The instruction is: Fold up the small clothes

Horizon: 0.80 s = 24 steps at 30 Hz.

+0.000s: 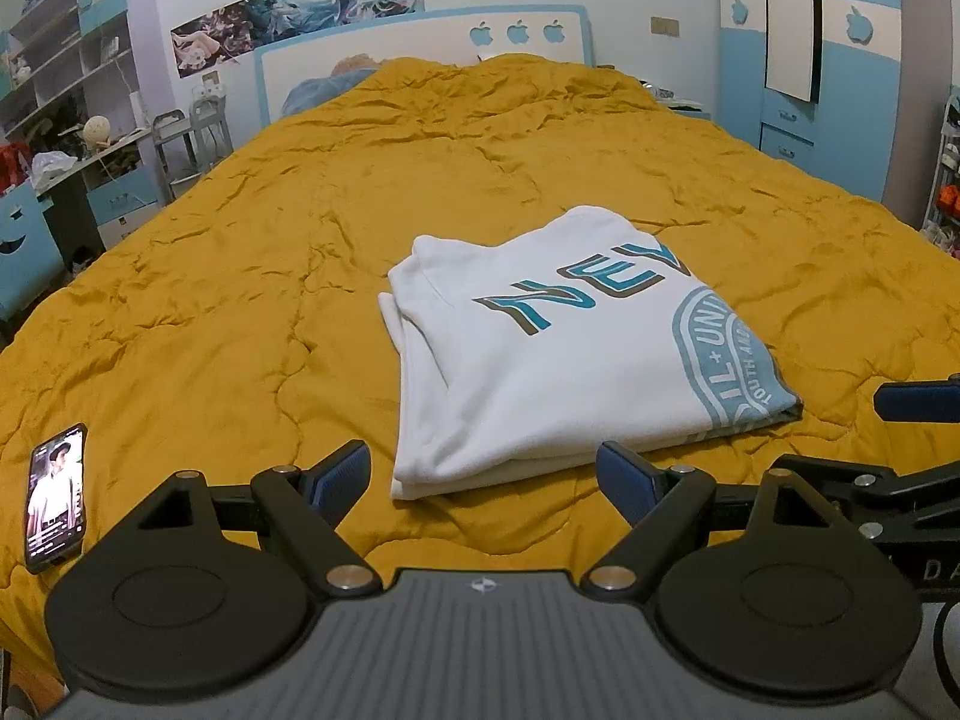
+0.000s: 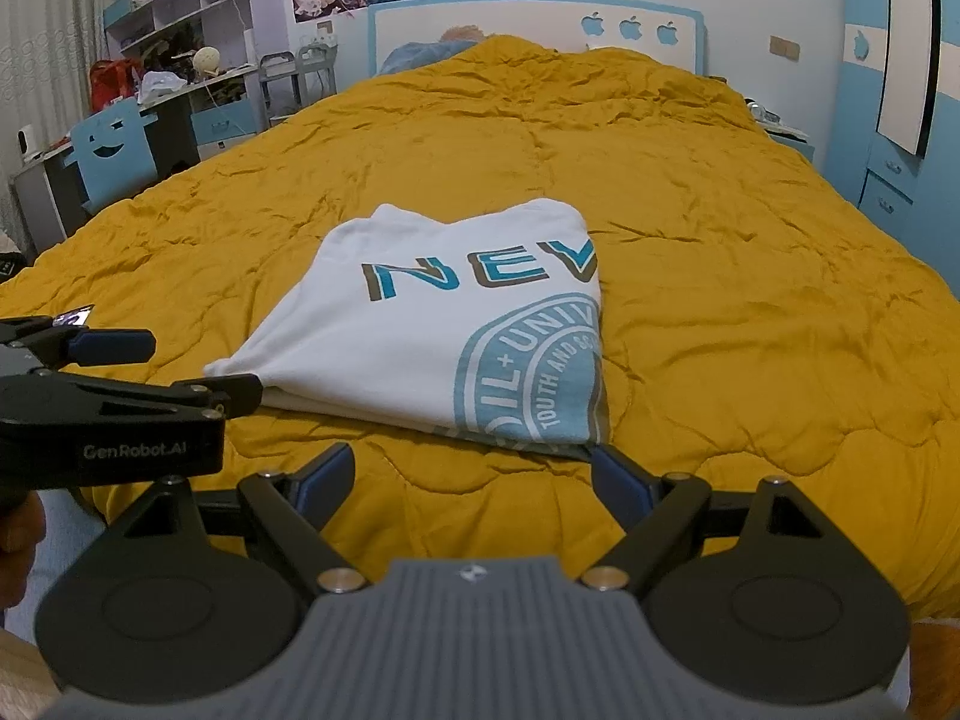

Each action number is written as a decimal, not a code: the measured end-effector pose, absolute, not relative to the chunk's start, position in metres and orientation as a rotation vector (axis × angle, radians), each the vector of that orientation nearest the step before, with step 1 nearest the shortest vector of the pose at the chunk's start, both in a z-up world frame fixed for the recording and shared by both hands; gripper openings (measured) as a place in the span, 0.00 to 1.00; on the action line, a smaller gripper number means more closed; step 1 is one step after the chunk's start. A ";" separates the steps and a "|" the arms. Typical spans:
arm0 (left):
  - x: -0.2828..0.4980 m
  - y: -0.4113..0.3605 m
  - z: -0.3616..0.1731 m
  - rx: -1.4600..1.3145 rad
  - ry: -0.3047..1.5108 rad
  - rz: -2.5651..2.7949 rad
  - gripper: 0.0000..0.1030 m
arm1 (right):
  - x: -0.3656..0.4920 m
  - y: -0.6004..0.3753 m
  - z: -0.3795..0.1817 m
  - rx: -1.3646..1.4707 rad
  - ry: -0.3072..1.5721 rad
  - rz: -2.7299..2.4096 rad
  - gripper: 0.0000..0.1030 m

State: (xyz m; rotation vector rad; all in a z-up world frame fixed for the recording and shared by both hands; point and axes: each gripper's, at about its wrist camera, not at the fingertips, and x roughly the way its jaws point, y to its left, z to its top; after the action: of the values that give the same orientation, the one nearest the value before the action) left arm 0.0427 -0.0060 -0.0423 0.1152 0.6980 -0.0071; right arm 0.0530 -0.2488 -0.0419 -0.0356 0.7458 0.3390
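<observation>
A white T-shirt (image 1: 558,354) with teal "NEV" lettering and a round teal print lies folded into a flat rectangle on the mustard quilt (image 1: 240,276). It also shows in the right wrist view (image 2: 444,324). My left gripper (image 1: 483,483) is open and empty, its blue pads just short of the shirt's near edge. My right gripper (image 2: 471,480) is open and empty, just short of the shirt's near right corner. The right gripper shows at the right edge of the left wrist view (image 1: 900,450), and the left gripper shows at the left edge of the right wrist view (image 2: 114,378).
A phone (image 1: 55,498) with a lit screen lies on the quilt at the near left. The bed's headboard (image 1: 420,48) stands at the far end. A desk and shelves (image 2: 150,78) stand to the left, and a blue wardrobe (image 1: 840,90) to the right.
</observation>
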 end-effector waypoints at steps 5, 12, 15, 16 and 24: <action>0.042 -0.006 -0.043 0.115 0.699 -0.009 0.96 | 0.054 -0.249 -0.043 -0.037 0.752 0.337 0.80; 0.042 -0.006 -0.043 0.115 0.700 -0.009 0.96 | 0.054 -0.248 -0.045 -0.038 0.759 0.335 0.80; 0.042 -0.006 -0.043 0.116 0.700 -0.009 0.96 | 0.055 -0.247 -0.046 -0.038 0.765 0.333 0.80; 0.042 -0.006 -0.044 0.116 0.700 -0.010 0.96 | 0.055 -0.247 -0.046 -0.038 0.767 0.333 0.80; 0.042 -0.007 -0.044 0.116 0.701 -0.009 0.96 | 0.055 -0.246 -0.047 -0.038 0.768 0.332 0.80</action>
State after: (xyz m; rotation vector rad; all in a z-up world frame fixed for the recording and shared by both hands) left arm 0.0421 -0.0067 -0.0437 0.1156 0.7010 -0.0093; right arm 0.0548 -0.2459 -0.0470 -0.0385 0.7683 0.3322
